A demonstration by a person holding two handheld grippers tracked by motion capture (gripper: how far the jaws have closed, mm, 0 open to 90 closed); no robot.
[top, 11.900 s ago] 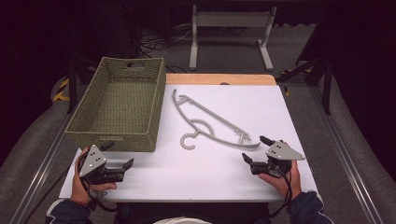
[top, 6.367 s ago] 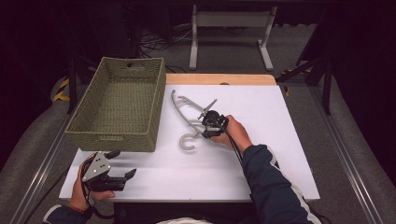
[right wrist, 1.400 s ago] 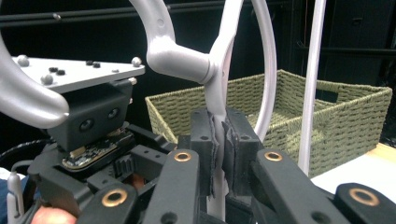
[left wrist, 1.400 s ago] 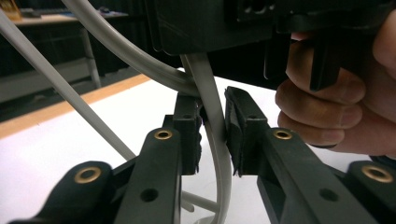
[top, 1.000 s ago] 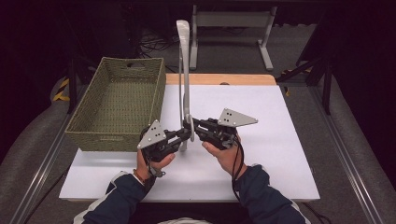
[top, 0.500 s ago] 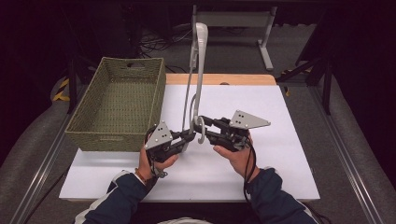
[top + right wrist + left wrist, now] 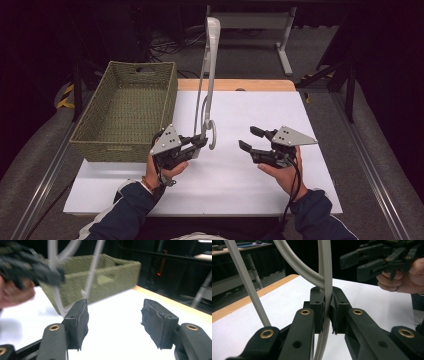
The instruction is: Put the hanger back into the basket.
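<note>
A grey plastic clothes hanger (image 7: 209,75) stands upright above the white table, hook end down. My left gripper (image 7: 200,142) is shut on its lower part near the hook; in the left gripper view the hanger's bar (image 7: 326,277) runs up between the closed pads. My right gripper (image 7: 251,138) is open, a hand's width to the right of the hanger, with nothing between its jaws. In the right gripper view the hanger (image 7: 93,267) and the left gripper (image 7: 32,268) appear blurred at the upper left. The left gripper view shows the right gripper (image 7: 362,263) at the upper right.
A woven olive basket (image 7: 125,107) sits at the table's left, just beside my left hand, seen as the basket (image 7: 105,275) in the right gripper view. The white table top (image 7: 260,185) has a wooden back edge (image 7: 235,85). A metal stand (image 7: 280,30) is behind the table.
My right gripper has let go of the hanger, opened and drawn off to the right. The left gripper keeps its hold, with the hanger still upright.
</note>
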